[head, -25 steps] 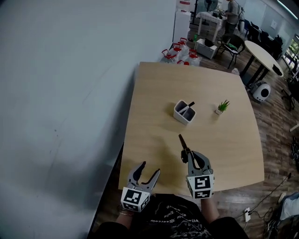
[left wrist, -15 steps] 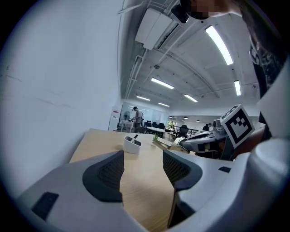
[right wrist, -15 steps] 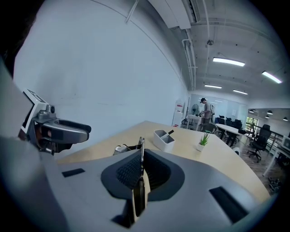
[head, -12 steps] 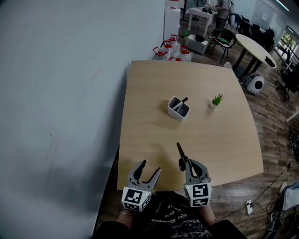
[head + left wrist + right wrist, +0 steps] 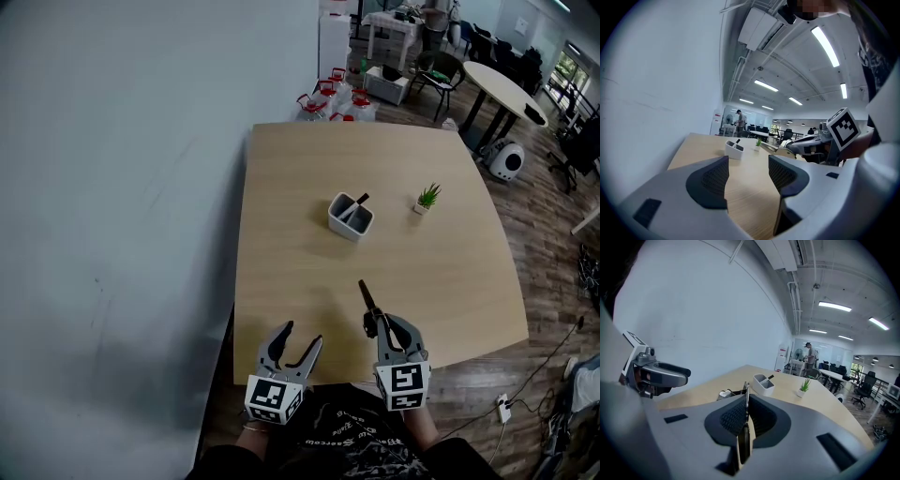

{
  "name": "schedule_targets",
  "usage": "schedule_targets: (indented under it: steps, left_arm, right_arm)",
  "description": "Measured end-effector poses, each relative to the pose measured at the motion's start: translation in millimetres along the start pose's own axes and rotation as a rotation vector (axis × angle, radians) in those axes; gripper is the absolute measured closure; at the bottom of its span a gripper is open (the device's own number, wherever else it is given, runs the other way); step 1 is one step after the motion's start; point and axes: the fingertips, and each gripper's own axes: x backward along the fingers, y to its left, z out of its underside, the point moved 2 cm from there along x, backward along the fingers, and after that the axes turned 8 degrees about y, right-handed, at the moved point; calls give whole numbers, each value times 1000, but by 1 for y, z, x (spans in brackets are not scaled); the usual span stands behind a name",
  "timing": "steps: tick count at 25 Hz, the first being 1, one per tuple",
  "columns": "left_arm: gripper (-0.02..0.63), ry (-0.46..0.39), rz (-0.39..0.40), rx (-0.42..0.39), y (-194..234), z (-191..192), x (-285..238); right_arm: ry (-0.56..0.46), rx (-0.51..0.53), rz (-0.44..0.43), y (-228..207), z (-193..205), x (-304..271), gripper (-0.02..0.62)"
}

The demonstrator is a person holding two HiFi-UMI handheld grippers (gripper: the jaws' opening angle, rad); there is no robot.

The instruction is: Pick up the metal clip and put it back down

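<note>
In the head view the wooden bench [image 5: 394, 159] fills the middle. My left gripper [image 5: 300, 337] hangs at its near edge with jaws apart, and my right gripper [image 5: 379, 323] is just beside it, jaws clamped on the metal clip [image 5: 367, 296], which juts forward over the near wood. Only my right gripper view shows the clip as a thin edge pinched between the pads. My left gripper view shows bare bench between its pads, with the white pen holder [image 5: 351, 217] and small potted plant [image 5: 427, 198] well beyond.

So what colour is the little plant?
Green; the plant shows best in the head view.
</note>
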Motion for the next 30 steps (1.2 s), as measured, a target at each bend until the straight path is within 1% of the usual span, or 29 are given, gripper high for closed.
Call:
schedule_targets:
  steps: [7,11,18,26,30]
  left_arm:
    - [344,-6,6,-16,-5,-9,-11]
    - [344,14,0,-23,-6,-8,-18]
    - [344,34,9,-16,-16,-5,-33]
    - [344,55,27,-13,-29,-3,-54]
    - [344,85,13,4,-24,5,-64]
  right_arm:
    - [5,-1,67,-38,-2,0,580]
    - [13,9,112,-62,-1,-1,580]
    - [57,50,185,-108,13,-10,580]
    - [145,194,267,-154,39,-39,580]
    - [181,227,268,-168,52,-57,580]
